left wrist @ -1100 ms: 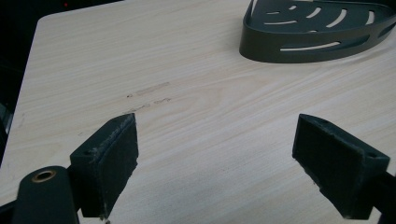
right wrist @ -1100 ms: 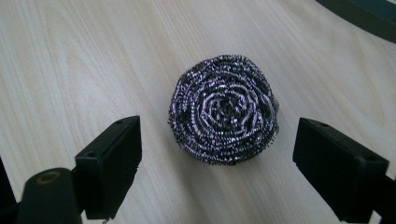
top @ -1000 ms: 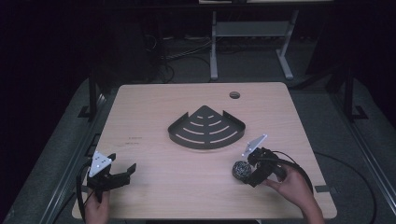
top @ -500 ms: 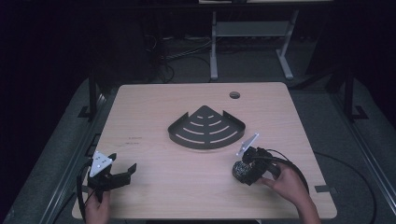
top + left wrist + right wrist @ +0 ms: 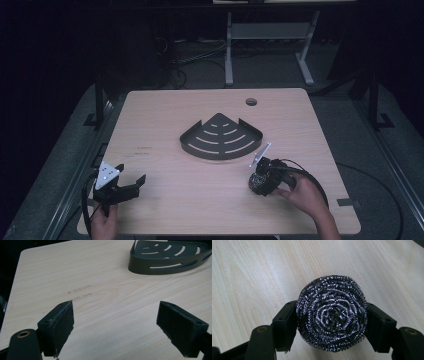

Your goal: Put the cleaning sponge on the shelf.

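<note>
- In the high view, the right gripper [image 5: 260, 181] sat in the lower right of the frame, on the wooden table [image 5: 165, 120], with the person's right hand [image 5: 303, 192] wrapped around its rear and the forearm coming up from the bottom edge, angled toward the upper left.
- Its grey three-cornered plate tilted up toward the dark corner rack [image 5: 221, 137], which lay just above it at the middle of the frame (near, but not touching).
- The right gripper view showed the 2 black jaws pressed against the left and right flanks of a steel wool scourer [image 5: 332, 312], a round coil of shiny wire at the centre of that frame; the jaws were clamped on it, the pads touching its sides.
- Whether the scourer rested on the table or hung just above it could not be told.
- The left gripper [image 5: 131, 184] was in the lower left of the high view, held low over the table's near edge, pointing toward the right of the frame; the left hand [image 5: 103, 222] gripped it from below at the bottom edge.
- In the left gripper view its jaws stood wide apart, with bare wood between them, and the rack's curved wall [image 5: 160, 265] showed at the upper right of that frame, well apart from the jaws.
</note>
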`<state>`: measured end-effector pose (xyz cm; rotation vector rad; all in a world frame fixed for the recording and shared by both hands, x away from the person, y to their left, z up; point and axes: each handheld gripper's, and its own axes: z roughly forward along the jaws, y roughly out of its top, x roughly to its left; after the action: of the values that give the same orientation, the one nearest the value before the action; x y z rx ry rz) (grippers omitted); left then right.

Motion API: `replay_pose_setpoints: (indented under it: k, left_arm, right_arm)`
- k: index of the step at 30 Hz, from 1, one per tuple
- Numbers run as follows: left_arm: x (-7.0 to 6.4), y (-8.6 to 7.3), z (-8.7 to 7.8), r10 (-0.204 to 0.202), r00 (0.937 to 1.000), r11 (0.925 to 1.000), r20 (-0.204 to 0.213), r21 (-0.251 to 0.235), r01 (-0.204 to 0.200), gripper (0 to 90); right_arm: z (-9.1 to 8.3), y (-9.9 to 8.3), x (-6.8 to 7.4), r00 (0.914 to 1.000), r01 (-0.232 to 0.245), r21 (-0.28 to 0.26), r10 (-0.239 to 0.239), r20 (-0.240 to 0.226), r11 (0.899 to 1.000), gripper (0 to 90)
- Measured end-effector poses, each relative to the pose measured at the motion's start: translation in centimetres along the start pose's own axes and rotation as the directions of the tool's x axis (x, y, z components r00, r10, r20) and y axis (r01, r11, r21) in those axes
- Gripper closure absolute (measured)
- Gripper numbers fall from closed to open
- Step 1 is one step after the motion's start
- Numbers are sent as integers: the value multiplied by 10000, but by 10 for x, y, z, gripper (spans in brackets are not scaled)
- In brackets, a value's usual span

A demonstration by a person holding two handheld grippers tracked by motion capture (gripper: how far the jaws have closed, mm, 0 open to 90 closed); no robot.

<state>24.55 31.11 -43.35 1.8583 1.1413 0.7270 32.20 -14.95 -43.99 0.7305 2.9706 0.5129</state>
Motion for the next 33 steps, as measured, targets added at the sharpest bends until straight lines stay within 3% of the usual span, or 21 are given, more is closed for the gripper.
replay_pose_setpoints:
  k: [18, 33]
  left_arm:
    - [2, 1, -1, 2, 10000, 10000, 13, -6, -1, 138]
    - [0, 2, 0, 47, 10000, 10000, 76, 9, -47, 138]
  right_arm:
    - [-17, 23, 0, 9992, 317, -244, -322, -229, 9992, 337]
    - [-32, 55, -5, 9974, 689, -375, -697, -198, 9969, 339]
